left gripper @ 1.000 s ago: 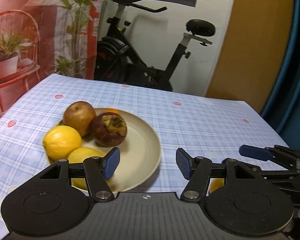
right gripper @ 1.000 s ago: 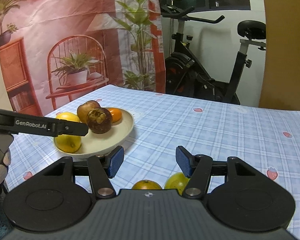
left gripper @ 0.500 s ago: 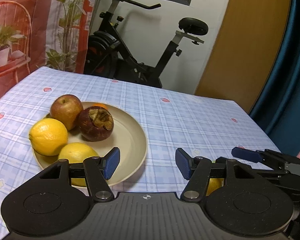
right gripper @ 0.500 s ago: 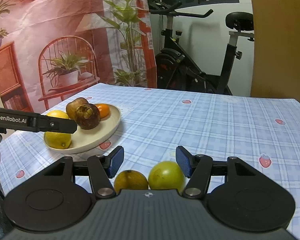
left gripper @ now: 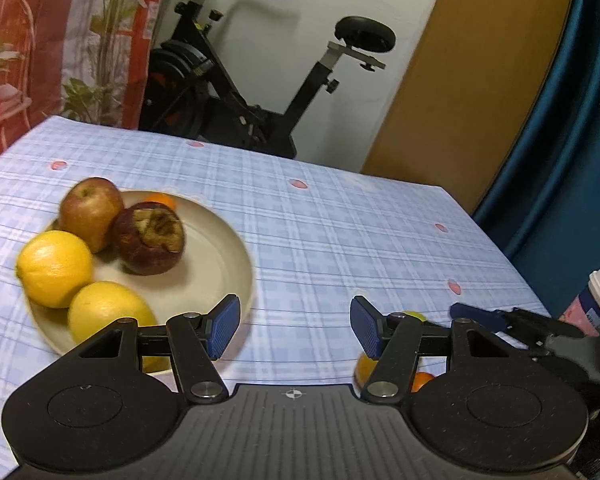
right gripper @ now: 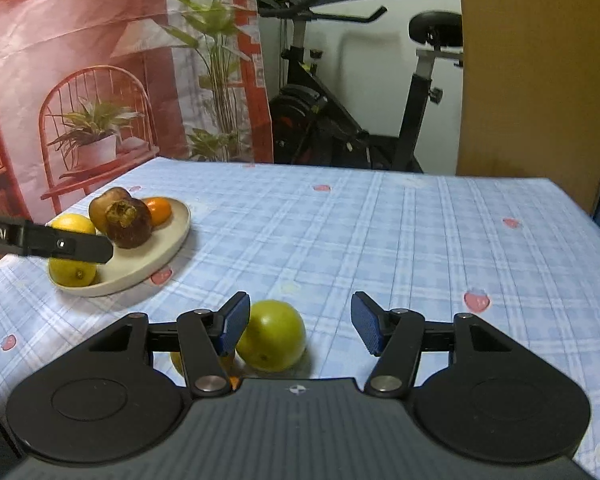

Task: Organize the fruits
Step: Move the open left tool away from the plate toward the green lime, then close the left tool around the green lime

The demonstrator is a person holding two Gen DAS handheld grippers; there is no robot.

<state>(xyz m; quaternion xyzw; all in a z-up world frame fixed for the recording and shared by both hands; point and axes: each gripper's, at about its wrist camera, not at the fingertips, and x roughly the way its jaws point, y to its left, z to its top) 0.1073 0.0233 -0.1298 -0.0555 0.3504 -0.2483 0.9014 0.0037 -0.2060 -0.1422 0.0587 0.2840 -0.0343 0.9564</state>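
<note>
The left gripper (left gripper: 295,326) hangs over the checked cloth of the worktop (left gripper: 340,232) with its jaws apart and nothing between them, its left blue pad just at the near rim of the plate (left gripper: 220,256). On that plate sit an apple (left gripper: 90,212), a dark brown fruit with a ragged top (left gripper: 150,238), two lemons (left gripper: 54,268) at the near left side (one behind the other), and a small orange (left gripper: 162,200) peeking out at the far edge.

The right gripper (right gripper: 296,328) is also released, jaws spread and empty, low over the near part of the worktop. A green fruit (right gripper: 272,336) lies on the cloth just beyond it, nearer the left pad than the right; whether that pad touches it I cannot tell. An orange-coloured fruit (right gripper: 178,362) sits beside the green one, mostly hidden behind the left finger of the gripper. Both of these lie well apart from the plate, which stands farther off to the left in the right wrist view, with one finger of the left gripper crossing in front of it.

An exercise bike (right gripper: 340,120) stands behind the worktop.
</note>
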